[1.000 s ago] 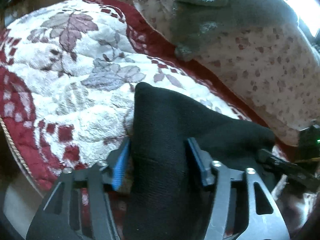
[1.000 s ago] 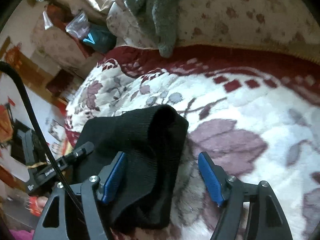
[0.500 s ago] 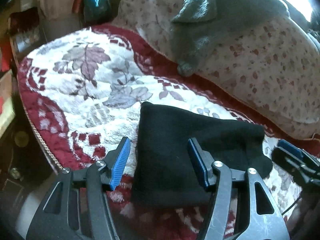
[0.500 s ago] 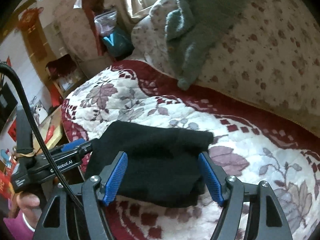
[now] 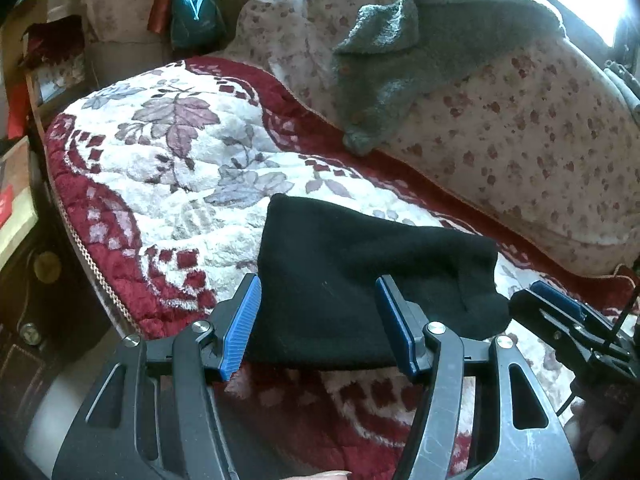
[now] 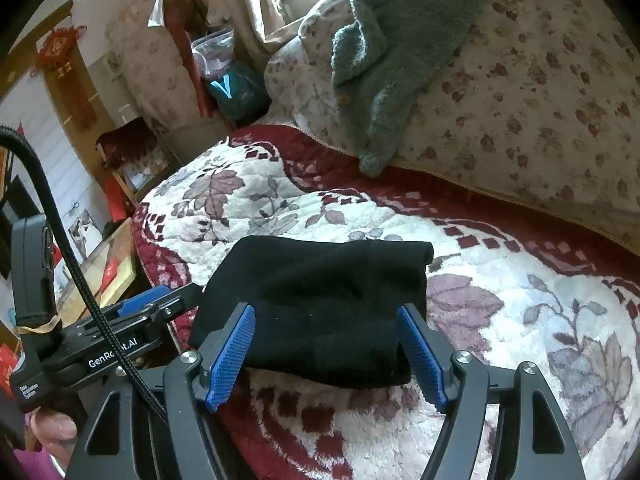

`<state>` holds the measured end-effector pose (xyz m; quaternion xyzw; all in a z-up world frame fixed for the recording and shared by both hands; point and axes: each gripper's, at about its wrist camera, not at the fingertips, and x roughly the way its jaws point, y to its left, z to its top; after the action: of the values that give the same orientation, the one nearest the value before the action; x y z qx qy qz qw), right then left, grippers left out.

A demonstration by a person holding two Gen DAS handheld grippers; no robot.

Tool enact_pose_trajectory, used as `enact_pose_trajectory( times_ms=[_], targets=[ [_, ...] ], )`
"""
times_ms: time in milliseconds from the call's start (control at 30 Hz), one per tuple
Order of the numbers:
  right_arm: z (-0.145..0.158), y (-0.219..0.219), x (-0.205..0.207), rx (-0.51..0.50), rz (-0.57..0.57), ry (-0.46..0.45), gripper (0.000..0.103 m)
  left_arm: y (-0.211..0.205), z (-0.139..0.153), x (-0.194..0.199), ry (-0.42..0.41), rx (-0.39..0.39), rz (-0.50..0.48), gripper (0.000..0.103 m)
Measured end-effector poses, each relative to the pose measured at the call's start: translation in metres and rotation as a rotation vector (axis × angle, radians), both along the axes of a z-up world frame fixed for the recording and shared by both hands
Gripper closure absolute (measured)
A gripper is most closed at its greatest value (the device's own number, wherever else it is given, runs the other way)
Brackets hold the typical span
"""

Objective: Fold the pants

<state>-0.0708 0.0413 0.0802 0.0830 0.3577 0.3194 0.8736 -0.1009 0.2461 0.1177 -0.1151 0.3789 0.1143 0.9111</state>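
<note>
The black pants (image 5: 360,264) lie folded into a compact bundle on the red and white floral quilt (image 5: 180,184), near its front edge. My left gripper (image 5: 316,292) hovers open above and just short of the bundle's near side, its blue pads clear of the cloth. In the right wrist view the same pants (image 6: 320,272) sit ahead of my right gripper (image 6: 326,320), which is also open and holds nothing. Each gripper shows in the other's view: the right gripper (image 5: 560,312) at the bundle's right end, the left gripper (image 6: 148,304) at its left end.
A grey fuzzy garment (image 5: 420,52) drapes over a large floral-print bolster (image 5: 540,140) along the back of the quilt. A teal bag (image 6: 236,88) and cluttered furniture stand beyond the far corner. The quilt's edge (image 5: 92,264) drops off at the left.
Both grippers have drawn back and risen from the pants. The cloth that stood up between the left fingers now lies flat and folded on the quilt.
</note>
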Motion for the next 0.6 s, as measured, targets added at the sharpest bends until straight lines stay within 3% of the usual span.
enact_pose_trajectory(
  times_ms=[600],
  targets=[
    [0.0002, 0.0066, -0.0097, -0.021, 0.018, 0.003, 0.032, -0.0109, 0.0001, -0.0072, 0.014, 0.025, 0.003, 0.044]
  ],
)
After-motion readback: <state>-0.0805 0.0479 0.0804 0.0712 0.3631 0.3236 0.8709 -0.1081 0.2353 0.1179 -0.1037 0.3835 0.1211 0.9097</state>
